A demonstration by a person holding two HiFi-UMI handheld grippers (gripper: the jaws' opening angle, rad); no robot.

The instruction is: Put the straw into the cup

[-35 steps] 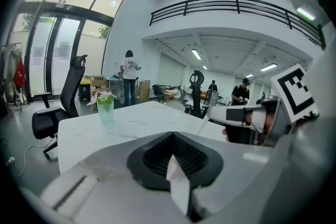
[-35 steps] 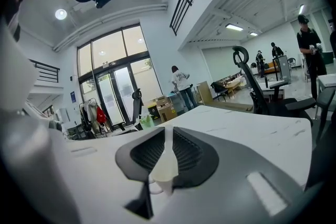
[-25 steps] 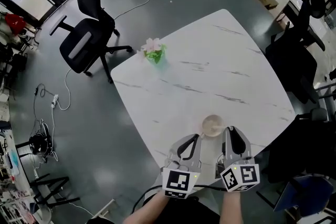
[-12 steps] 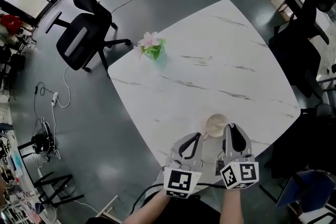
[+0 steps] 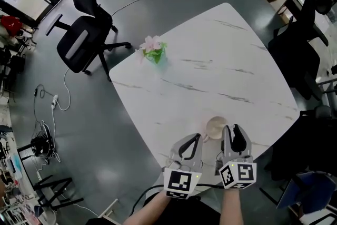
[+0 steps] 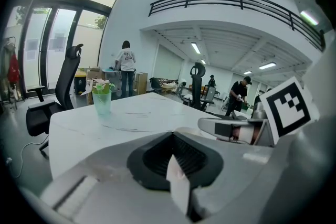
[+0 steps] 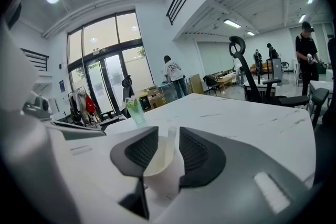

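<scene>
A pale cup (image 5: 216, 126) stands on the white marble table (image 5: 210, 71) near its front edge. In the right gripper view the cup (image 7: 163, 173) sits just in front of the jaws, and a translucent straw (image 7: 171, 136) stands upright in it. My right gripper (image 5: 234, 132) is beside the cup. Its jaws (image 7: 160, 152) are opening, with the straw between them and the pads clear of it. My left gripper (image 5: 191, 140) is just left of the cup, shut on a white paper strip (image 6: 177, 186).
A green cup with a pink flower (image 5: 154, 51) stands at the table's far left edge. A black office chair (image 5: 84, 34) is beyond it on the floor, and another chair (image 5: 297, 47) stands at the right side. People stand in the room's background.
The right gripper has sunk slightly beside the cup and its jaws have spread. The left gripper has stayed put.
</scene>
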